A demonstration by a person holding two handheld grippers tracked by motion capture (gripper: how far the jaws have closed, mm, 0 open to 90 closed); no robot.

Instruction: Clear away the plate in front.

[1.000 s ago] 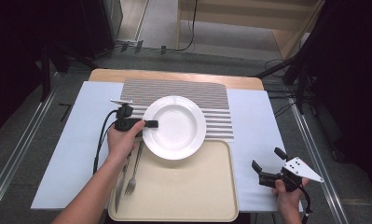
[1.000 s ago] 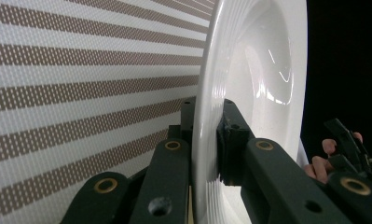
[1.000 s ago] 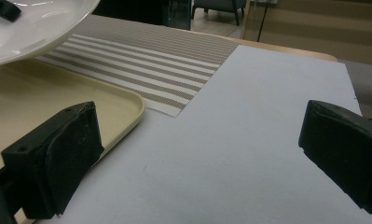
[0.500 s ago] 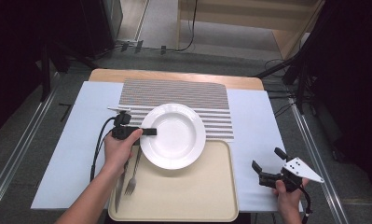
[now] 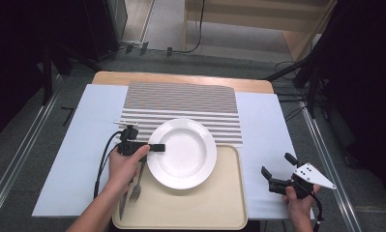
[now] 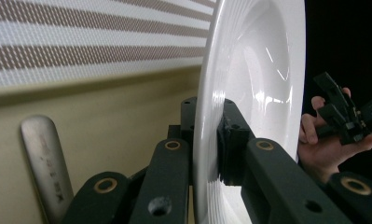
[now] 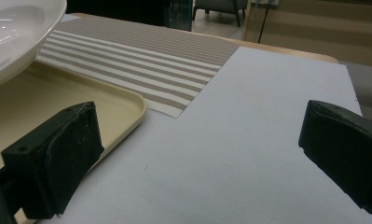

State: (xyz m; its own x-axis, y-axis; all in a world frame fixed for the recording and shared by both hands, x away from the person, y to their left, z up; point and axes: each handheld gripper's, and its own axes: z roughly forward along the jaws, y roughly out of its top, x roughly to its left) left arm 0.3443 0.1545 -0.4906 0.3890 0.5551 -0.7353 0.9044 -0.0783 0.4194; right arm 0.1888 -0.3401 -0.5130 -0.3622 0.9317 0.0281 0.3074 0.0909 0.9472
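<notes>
My left gripper (image 5: 156,147) is shut on the left rim of a white deep plate (image 5: 183,152). The plate lies partly over the far edge of the beige tray (image 5: 190,210) and partly over the striped placemat (image 5: 181,99). In the left gripper view the jaws of the left gripper (image 6: 207,121) clamp the plate's rim (image 6: 253,70) from both sides. My right gripper (image 5: 276,164) stands open near the table's front right corner, to the right of the tray. In the right gripper view the right gripper (image 7: 202,154) has only white sheet between its jaws.
A fork (image 5: 135,191) and another piece of cutlery lie along the tray's left side, under my left hand; a metal handle (image 6: 44,158) appears beside the left jaws. A white sheet (image 5: 263,125) covers the table under the placemat and tray.
My left gripper has brought the plate toward the near edge, off the placemat's middle and over the tray's far part. The right gripper has stayed where it was.
</notes>
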